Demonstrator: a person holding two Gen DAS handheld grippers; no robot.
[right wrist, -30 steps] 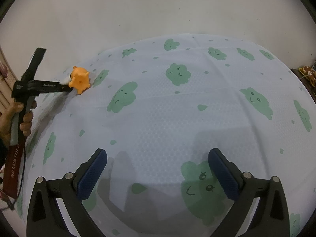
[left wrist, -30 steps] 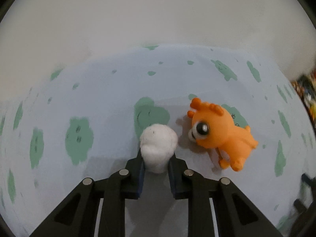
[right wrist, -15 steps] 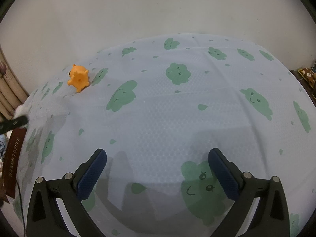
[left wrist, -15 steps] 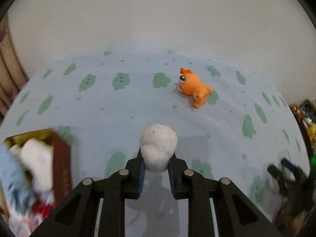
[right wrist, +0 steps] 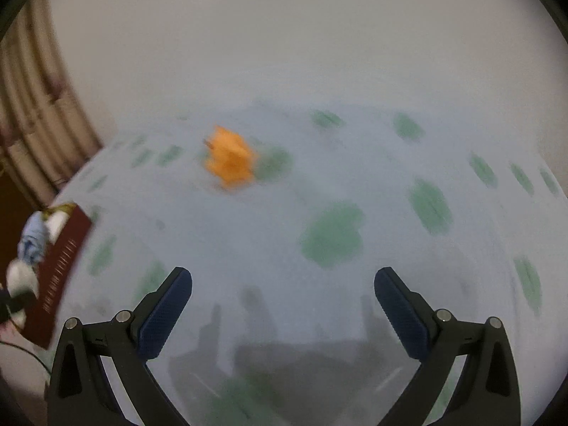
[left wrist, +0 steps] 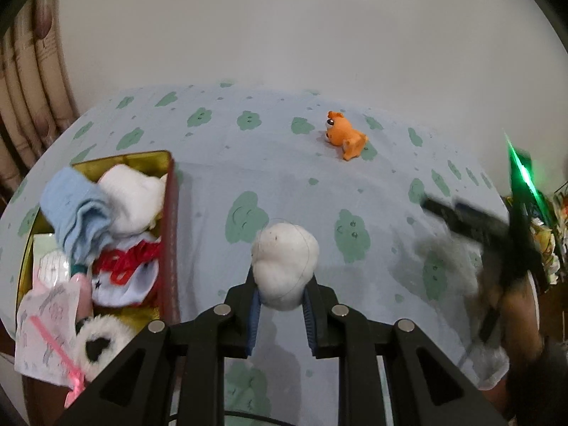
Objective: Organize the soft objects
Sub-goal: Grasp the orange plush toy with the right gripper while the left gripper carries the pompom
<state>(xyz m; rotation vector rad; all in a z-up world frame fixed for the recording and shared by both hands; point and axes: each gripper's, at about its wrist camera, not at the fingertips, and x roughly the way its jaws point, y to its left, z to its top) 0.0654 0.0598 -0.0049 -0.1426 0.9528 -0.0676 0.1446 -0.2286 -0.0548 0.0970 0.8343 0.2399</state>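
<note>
My left gripper is shut on a white fluffy ball, held above the cloth just right of the red tin box. The box holds soft things: a blue cloth, white socks, a red-and-white piece. An orange toy animal lies on the cloth far ahead. In the right wrist view my right gripper is open and empty above the cloth, with the orange toy blurred ahead to the left and the box at the left edge.
The table wears a pale blue cloth with green blobs. A white wall stands behind it and a beige curtain at the left. The other gripper and a hand show blurred at the right edge. Clutter lies past the right edge.
My left gripper has pulled back and left from the orange toy with the white ball; the box has come into view. The right gripper swung left, so the orange toy sits nearer its middle.
</note>
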